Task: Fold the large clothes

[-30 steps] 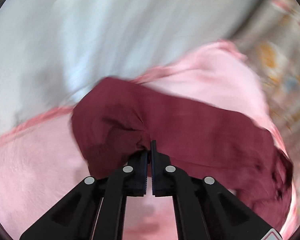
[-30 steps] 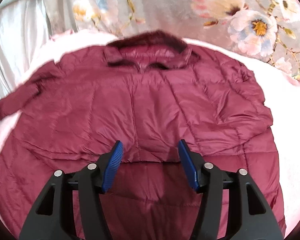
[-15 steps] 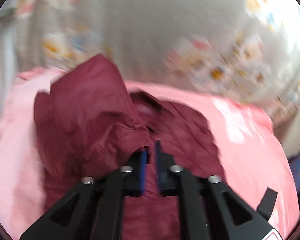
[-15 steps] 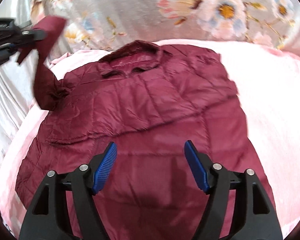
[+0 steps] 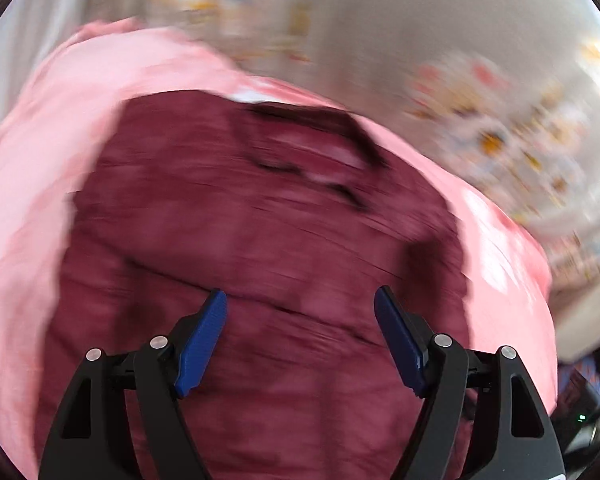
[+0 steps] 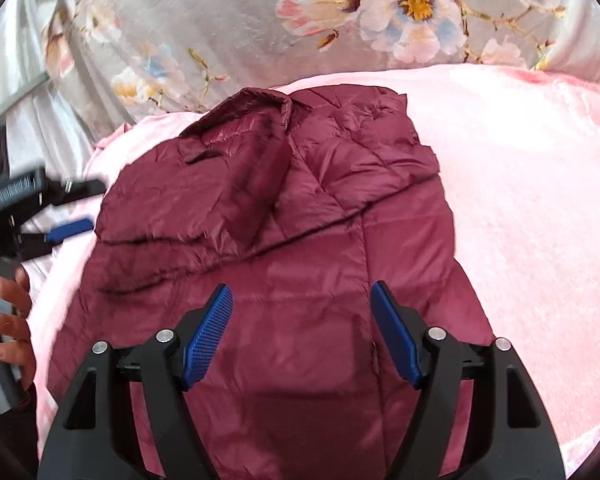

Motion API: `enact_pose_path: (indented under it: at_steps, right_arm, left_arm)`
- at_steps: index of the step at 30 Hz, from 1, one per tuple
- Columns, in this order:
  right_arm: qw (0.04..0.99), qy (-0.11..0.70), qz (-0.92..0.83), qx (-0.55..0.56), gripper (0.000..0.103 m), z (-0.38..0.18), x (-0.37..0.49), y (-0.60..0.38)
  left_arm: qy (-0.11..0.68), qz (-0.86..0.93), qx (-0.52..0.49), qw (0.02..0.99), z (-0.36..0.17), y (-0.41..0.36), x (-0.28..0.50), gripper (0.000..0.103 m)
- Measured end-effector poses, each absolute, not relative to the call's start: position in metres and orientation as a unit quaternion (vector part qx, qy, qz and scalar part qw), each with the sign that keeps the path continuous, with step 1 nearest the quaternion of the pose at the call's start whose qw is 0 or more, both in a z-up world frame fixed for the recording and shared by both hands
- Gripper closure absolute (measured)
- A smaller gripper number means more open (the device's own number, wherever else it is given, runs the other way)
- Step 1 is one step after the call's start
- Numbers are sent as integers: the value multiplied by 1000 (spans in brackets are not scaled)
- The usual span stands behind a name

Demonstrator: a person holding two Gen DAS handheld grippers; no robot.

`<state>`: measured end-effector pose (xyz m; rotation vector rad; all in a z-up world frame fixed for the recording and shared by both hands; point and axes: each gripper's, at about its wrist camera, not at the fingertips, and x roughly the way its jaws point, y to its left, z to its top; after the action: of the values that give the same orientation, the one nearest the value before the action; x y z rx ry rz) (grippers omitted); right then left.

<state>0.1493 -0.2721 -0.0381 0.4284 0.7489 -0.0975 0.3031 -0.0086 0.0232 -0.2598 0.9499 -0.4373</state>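
Observation:
A maroon quilted jacket [image 6: 300, 240] lies on a pink blanket [image 6: 520, 200], collar toward the far side. Both sleeves are folded in across its front. The left wrist view is blurred and shows the same jacket [image 5: 260, 260] below my left gripper [image 5: 300, 312], whose jaws are opening with nothing between them. My left gripper [image 6: 72, 208] also appears at the left edge of the right wrist view, beside the jacket, held by a hand [image 6: 12, 320]. Over the jacket's lower half hovers my right gripper [image 6: 302, 308], open and holding nothing.
The pink blanket [image 5: 40, 160] spreads wide around the jacket, with broad bare cloth to the right. A grey floral sheet [image 6: 340, 20] rises behind it. White fabric [image 6: 28, 120] hangs at the far left.
My left gripper carried the left sleeve over onto the jacket's front, let it go and opened wide. My right gripper shifted a little and its jaws widened slightly.

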Motion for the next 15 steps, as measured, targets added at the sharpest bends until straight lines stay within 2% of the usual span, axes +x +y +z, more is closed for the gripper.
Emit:
enact_pose_path:
  at_steps: [6,12,14,15]
  right_arm:
    - [907,364,-54,207,34,-28,195,-277]
    - [895,389,-90,199,34,-43,236,-282]
    - [888,405,-87,199,38,-52,247,-282]
    - [885,412,-85,198,49,-55,251,-281]
  left_arm:
    - [471,-121,-196,851,-6,72,359,29]
    - [514,-88,-239,819,-47,104,397,29]
    - [525,-86,-259,806,-62,110,403,30]
    - [525,-84,-263,805,-65,113,405,30]
